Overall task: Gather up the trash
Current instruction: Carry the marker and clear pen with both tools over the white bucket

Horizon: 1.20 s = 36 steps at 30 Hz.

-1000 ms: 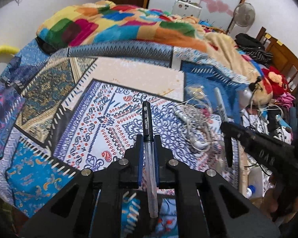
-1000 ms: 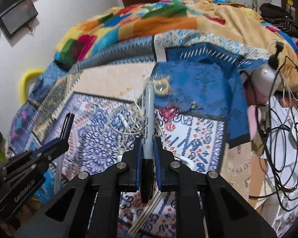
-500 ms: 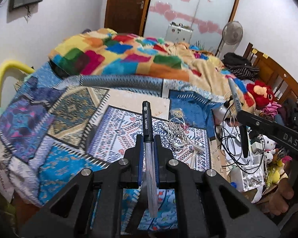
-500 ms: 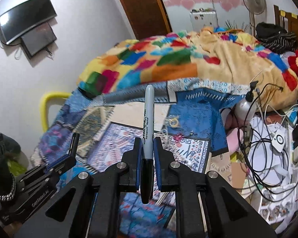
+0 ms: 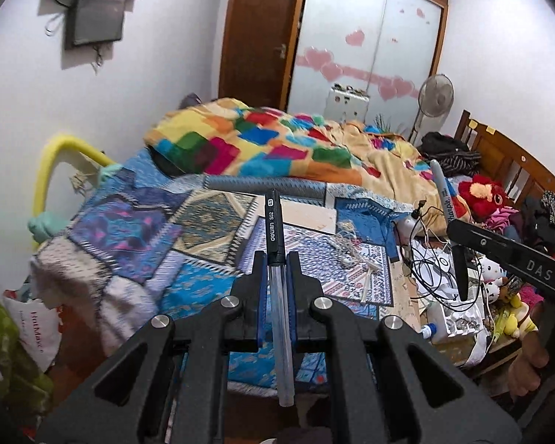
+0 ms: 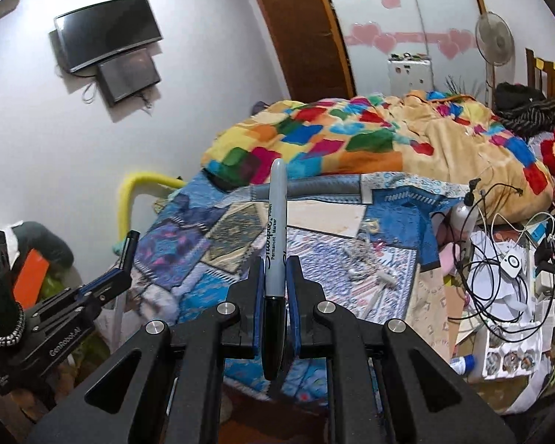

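In the left wrist view, the left gripper (image 5: 277,259) is squeezed tight on a pen (image 5: 276,273). The pen has a black cap and a clear body. It stands up between the two pads, with the cap poking out past the tips and the clear end hanging back toward the camera. Far below and ahead lies a bed (image 5: 203,229) with a patterned sheet. A tangle of white cords (image 5: 346,249) lies on it, ahead and a little right of the tips. Off to the right, the right gripper (image 5: 458,244) holds a marker (image 5: 446,199).

In the right wrist view, the right gripper (image 6: 276,270) is closed on the marker (image 6: 275,229). Its grey body sticks out past the tips and its black cap hangs back. To the far left, the left gripper (image 6: 124,262) shows with the pen (image 6: 131,246). The cords (image 6: 362,262) lie on the bed (image 6: 188,244), ahead and right of the tips.
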Available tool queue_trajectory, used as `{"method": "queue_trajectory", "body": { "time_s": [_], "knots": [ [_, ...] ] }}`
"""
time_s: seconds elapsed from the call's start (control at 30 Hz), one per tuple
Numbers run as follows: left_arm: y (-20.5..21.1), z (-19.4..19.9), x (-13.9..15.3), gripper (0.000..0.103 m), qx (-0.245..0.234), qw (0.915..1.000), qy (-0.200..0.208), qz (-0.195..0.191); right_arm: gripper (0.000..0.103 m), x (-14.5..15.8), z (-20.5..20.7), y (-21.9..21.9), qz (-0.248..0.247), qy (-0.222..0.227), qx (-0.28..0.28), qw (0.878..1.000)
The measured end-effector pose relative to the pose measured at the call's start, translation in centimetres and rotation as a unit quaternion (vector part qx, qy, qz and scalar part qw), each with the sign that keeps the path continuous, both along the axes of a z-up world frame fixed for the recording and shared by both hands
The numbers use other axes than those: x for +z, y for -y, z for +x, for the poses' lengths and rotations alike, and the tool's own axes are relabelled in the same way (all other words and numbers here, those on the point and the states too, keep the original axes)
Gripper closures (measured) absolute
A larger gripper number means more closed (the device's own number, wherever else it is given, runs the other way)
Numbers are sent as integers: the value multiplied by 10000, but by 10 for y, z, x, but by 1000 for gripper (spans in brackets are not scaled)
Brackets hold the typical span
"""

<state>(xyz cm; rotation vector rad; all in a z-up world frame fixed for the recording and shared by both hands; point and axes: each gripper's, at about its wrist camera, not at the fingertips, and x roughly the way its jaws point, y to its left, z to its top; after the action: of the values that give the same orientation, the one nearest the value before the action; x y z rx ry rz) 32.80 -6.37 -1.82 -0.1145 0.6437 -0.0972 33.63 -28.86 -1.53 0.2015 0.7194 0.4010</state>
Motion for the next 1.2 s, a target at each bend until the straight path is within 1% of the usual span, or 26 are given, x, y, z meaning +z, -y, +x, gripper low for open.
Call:
{"method": "queue_trajectory", "body": {
  "time_s": [0.17, 0.3, 0.47, 0.6, 0.87, 1.03, 1.2],
  "knots": [
    [-31, -41, 14, 95, 209, 9996, 162, -57, 92, 8, -26, -20, 23, 52, 196, 9998],
    [-51, -69, 18, 95, 359, 9990, 250, -28, 92, 13, -45, -41, 29, 115, 399, 9991],
    [-82, -105, 16, 95, 569, 9981, 237, -11, 92, 18, -70, -71, -31, 190, 705, 9973],
    [-104, -123, 10, 95, 732, 9972, 175, -21, 92, 16, -85, -96, -72, 189, 950, 9953],
    [-153, -158, -16, 95, 1104, 9938, -81, -90, 92, -2, -105, -150, -215, 36, 1445, 9893],
    [-181, -172, -41, 95, 1331, 9904, -336, -139, 92, -20, -114, -185, -381, -125, 1791, 9830],
    [-209, -177, -72, 95, 1527, 9856, -655, -305, 92, -40, -117, -218, -579, -372, 2096, 9754]
  ]
}}
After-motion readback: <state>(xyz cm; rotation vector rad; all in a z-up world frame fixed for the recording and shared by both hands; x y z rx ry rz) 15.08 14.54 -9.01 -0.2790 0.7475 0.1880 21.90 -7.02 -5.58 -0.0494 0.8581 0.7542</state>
